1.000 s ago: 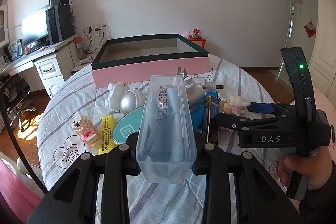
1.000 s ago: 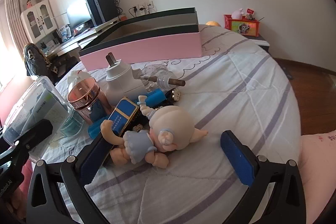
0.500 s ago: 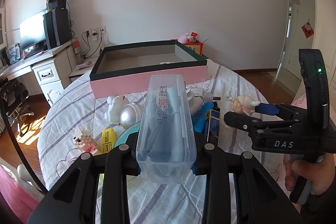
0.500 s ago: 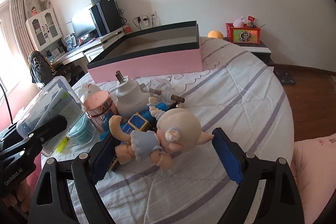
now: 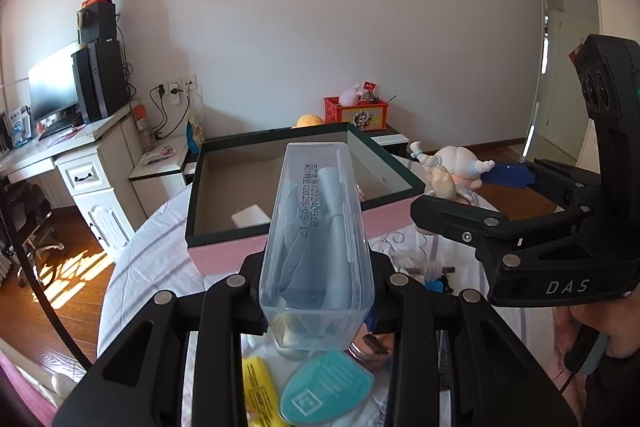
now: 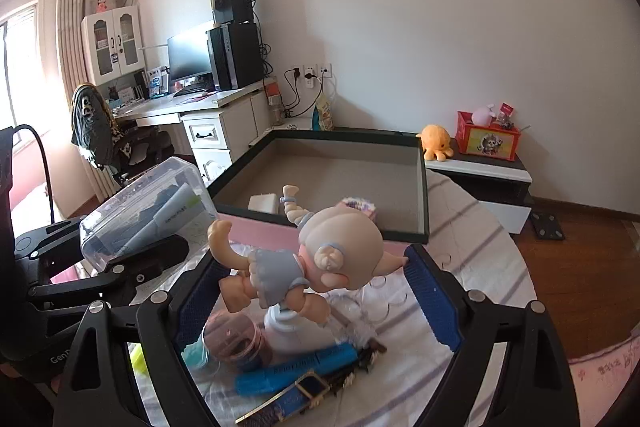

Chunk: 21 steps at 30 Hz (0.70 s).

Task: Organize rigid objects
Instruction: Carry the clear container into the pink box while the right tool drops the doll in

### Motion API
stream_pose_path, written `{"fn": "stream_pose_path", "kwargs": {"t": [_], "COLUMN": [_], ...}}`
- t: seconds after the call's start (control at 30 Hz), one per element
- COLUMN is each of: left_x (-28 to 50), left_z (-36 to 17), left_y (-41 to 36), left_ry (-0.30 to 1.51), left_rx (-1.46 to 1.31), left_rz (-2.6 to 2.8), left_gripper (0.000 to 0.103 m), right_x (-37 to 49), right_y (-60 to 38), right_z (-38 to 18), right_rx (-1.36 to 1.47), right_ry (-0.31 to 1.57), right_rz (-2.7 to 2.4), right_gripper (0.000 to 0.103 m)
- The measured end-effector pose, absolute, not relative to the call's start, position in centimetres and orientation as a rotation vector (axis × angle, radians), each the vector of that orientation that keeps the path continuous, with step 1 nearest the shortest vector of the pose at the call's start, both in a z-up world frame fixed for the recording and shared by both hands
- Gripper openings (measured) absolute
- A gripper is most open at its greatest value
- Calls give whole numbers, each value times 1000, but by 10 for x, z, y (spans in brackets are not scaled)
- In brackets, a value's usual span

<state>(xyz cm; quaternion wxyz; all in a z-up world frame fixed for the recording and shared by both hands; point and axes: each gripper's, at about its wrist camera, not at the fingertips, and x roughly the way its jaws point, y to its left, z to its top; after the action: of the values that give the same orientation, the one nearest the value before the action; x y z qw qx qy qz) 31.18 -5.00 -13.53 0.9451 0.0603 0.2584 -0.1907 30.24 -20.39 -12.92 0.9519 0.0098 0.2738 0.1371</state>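
Note:
My left gripper (image 5: pixel 316 291) is shut on a clear plastic case (image 5: pixel 316 239) with blue-grey items inside and holds it in the air before the pink box with a dark green rim (image 5: pixel 224 255). The case also shows in the right wrist view (image 6: pixel 148 215). My right gripper (image 6: pixel 316 283) is shut on a doll (image 6: pixel 316 259) with a beige head and blue dress, lifted above the table. The doll (image 5: pixel 448 167) hangs near the box's right corner. The box (image 6: pixel 420 227) holds a white block (image 6: pixel 262 203) and a small colourful item (image 6: pixel 356 206).
On the striped tablecloth (image 6: pixel 480 267) below lie a blue marker (image 6: pixel 296 373), a rose-gold cap (image 6: pixel 236 339), a white adapter (image 6: pixel 284 327), a teal oval case (image 5: pixel 324 391) and a yellow highlighter (image 5: pixel 260 391). A desk with monitor (image 6: pixel 188 59) stands at the left.
Both grippers rose and moved toward the box, carrying the clear case and the doll. The doll has left the table and the box's inside has come into view.

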Motion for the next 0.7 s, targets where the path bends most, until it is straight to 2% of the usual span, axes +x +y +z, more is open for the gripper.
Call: {"fn": "stream_pose_path", "kwargs": {"t": [0.2, 0.4, 0.7], "left_x": [398, 476, 530], "left_z": [-130, -148, -193], "left_y": [-51, -74, -96], "left_ry": [593, 709, 868], "left_rx": [164, 199, 242], "left_rz": [-339, -348, -329], "left_gripper": [32, 32, 34], "right_x": [383, 456, 501], "right_y": [-200, -215, -227], "right_z": [-129, -158, -190], "right_rx": [3, 14, 10], "right_ry": [614, 738, 868], "right_rz": [252, 190, 138], "right_gripper": [89, 89, 89]}}
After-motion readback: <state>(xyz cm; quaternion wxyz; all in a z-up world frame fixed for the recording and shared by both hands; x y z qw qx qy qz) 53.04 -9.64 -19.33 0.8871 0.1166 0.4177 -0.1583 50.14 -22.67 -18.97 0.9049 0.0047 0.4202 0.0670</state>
